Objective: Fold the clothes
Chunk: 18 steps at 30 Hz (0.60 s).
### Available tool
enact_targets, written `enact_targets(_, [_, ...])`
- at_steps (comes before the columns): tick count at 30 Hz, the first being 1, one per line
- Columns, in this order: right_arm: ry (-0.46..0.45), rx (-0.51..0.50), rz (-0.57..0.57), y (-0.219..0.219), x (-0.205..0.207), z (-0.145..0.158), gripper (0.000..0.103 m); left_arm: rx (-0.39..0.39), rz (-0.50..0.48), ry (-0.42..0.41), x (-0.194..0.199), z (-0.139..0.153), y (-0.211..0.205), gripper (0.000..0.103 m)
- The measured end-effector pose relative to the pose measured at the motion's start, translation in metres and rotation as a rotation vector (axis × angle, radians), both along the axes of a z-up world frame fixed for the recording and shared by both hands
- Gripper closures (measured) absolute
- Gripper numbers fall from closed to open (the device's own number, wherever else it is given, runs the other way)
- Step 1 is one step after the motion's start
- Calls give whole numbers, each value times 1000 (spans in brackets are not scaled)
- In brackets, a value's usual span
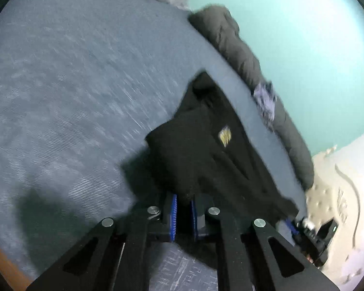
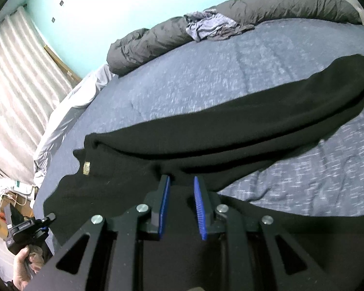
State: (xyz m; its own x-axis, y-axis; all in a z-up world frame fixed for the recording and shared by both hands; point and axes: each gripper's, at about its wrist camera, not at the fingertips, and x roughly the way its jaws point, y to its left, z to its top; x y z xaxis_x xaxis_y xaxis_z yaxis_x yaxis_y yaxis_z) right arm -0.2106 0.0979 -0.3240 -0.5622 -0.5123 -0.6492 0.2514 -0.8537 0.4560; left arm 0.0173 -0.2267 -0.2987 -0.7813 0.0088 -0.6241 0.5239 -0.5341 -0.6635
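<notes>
- My left gripper [image 1: 183, 214] has its blue pads drawn close together with a fold of the black garment [image 1: 206, 150] hanging over them; it reads as pinched on the cloth, though the fabric hides the tips
- My right gripper [image 2: 182, 194] stands parted above the garment [image 2: 206, 140] — nothing between the pads, cloth just ahead of them and beneath
- Garment lies on the blue-grey bed cover [image 2: 206, 84], near the bed's near edge; one sleeve [image 2: 267, 101] stretches away toward the far side of the bed, up and right in the right wrist view
- Long axis, as I judge it, runs along that sleeve — body end with the small gold emblem [image 2: 86, 167] near me, cuff end far
- Risk: left grip looks shallow, so a pull could let the fold slip out and collapse
- Risk: if the right closes on the top layer only, the sleeve drags and bunches instead of folding flat
- Grey duvet [image 2: 254, 9] is rolled along the far edge, well apart from the work
</notes>
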Motion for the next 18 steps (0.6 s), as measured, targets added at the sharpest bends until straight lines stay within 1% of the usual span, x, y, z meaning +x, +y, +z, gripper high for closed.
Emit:
enact_targets(3, [17, 23, -10, 22, 9, 15, 83, 22, 46, -5, 13, -6, -11, 94])
enact_targets(5, [19, 55, -10, 42, 18, 21, 82, 38, 48, -21, 12, -13, -12, 94])
enact_targets(6, [20, 71, -10, 51, 23, 24, 80, 46, 48, -31, 11, -17, -11, 94])
enact_targets(8, [15, 137, -30, 81, 36, 28, 68, 72, 47, -43, 9, -24, -13, 94])
enact_targets(9, [13, 170, -51, 97, 42, 30, 67, 84, 48, -42, 9, -26, -13, 94])
enact_targets(11, [7, 228, -105, 135, 52, 33, 66, 91, 45, -45, 9, -28, -14, 94])
enact_targets(13, [-8, 259, -187, 179, 61, 36, 65, 91, 41, -48, 9, -30, -13, 94])
enact_targets(16, [-25, 293, -312, 242, 74, 40, 52, 78, 33, -53, 9, -29, -12, 94])
enact_targets(18, [-46, 306, -376, 280, 80, 39, 51, 71, 29, -55, 10, -28, -13, 94])
